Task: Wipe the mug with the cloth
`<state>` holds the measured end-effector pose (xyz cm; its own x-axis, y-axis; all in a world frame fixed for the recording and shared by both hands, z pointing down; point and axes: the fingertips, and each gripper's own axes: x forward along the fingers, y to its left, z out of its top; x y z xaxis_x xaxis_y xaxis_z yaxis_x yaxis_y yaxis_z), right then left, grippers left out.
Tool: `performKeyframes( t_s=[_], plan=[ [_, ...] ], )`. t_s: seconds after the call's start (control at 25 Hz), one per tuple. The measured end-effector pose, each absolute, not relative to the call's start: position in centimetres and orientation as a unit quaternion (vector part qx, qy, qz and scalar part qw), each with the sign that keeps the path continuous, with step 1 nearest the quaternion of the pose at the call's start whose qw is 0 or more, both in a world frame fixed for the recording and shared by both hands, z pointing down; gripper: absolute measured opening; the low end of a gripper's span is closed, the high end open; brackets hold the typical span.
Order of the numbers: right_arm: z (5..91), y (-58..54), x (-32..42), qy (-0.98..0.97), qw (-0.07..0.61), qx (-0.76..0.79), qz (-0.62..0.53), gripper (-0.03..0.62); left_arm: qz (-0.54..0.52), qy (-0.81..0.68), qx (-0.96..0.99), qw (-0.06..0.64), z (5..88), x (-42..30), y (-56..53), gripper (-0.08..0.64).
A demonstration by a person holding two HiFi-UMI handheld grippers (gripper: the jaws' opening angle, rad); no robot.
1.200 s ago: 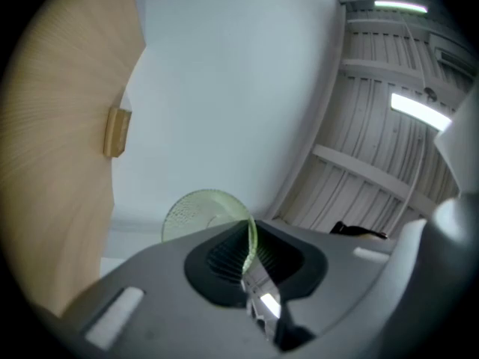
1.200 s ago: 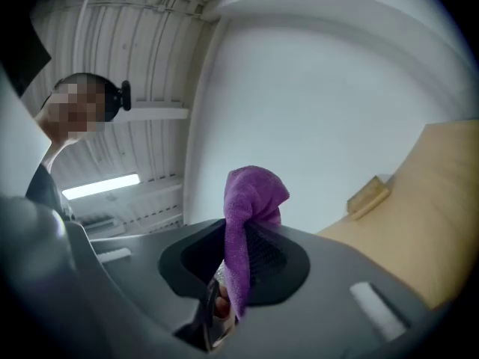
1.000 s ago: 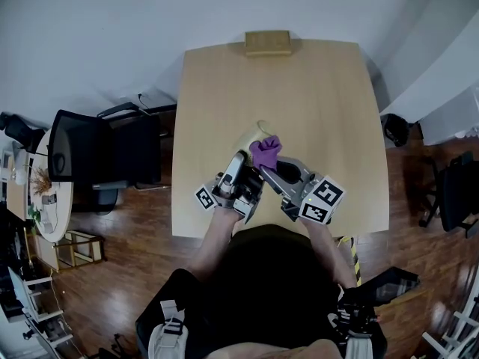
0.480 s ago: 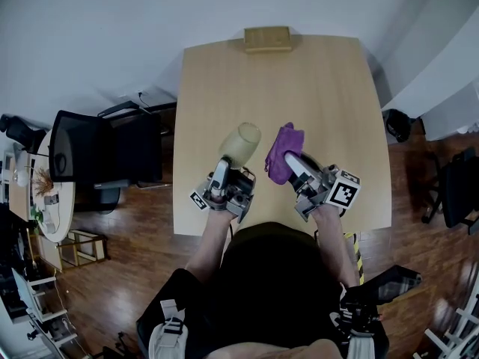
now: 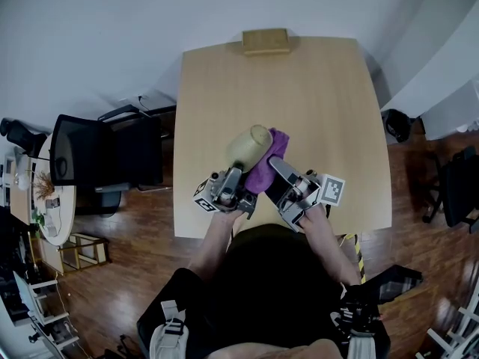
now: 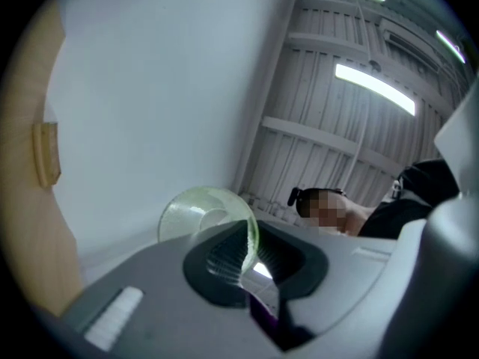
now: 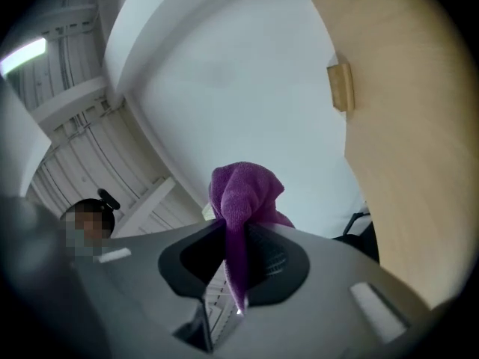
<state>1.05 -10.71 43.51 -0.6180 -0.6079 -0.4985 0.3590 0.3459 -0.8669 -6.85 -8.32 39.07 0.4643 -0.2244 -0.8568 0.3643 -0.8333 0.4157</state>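
mug lifted over the near part of the table, cloth back against it

half a second ago the pale green glass mug (image 5: 249,144) and the purple cloth (image 5: 266,170) hung apart above the table (image 5: 314,96); a second ago they were bunched together, lower over it. now they touch again, and the mug is higher and tilted, one round end turned toward the table's far edge, where a wooden block (image 5: 266,41) lies. the left gripper (image 5: 238,172) has its jaws clamped on the mug's thin glass wall. the right gripper (image 5: 271,164) pinches the cloth, a wad of it bulging past the pads. the cloth lies along the mug's outer side; what is inside the mug cannot be made out.
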Motion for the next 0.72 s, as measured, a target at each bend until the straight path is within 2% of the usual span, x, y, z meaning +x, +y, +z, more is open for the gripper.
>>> performKeyframes(
  t_s=[0.36, 0.44, 0.56, 0.6, 0.64, 0.72],
  plan=[
    [46.6, -9.3, -0.7, 0.732, 0.324, -0.090, -0.592, 0.060, -0.482, 0.072, 0.835, 0.256, 39.1, -6.7, -6.6, 0.049],
    [46.4, -9.7, 0.6, 0.729, 0.343, -0.104, -0.584, 0.060, -0.491, 0.058, 0.833, 0.250, 39.3, -7.3, -6.8, 0.044],
    [43.4, -10.9, 4.8, 0.711, 0.451, -0.110, -0.529, 0.060, -0.512, 0.026, 0.823, 0.245, 39.6, -8.3, -7.7, 0.041],
    [42.4, -11.0, 5.6, 0.726, 0.463, -0.120, -0.494, 0.060, -0.516, 0.018, 0.820, 0.248, 39.7, -8.4, -8.1, 0.043],
    [41.6, -11.0, 5.9, 0.755, 0.453, -0.136, -0.453, 0.060, -0.517, 0.015, 0.818, 0.252, 39.7, -8.3, -8.3, 0.043],
    [40.6, -10.4, 4.6, 0.827, 0.388, -0.169, -0.371, 0.060, -0.521, 0.022, 0.812, 0.262, 39.5, -7.7, -8.2, 0.041]
  ],
)
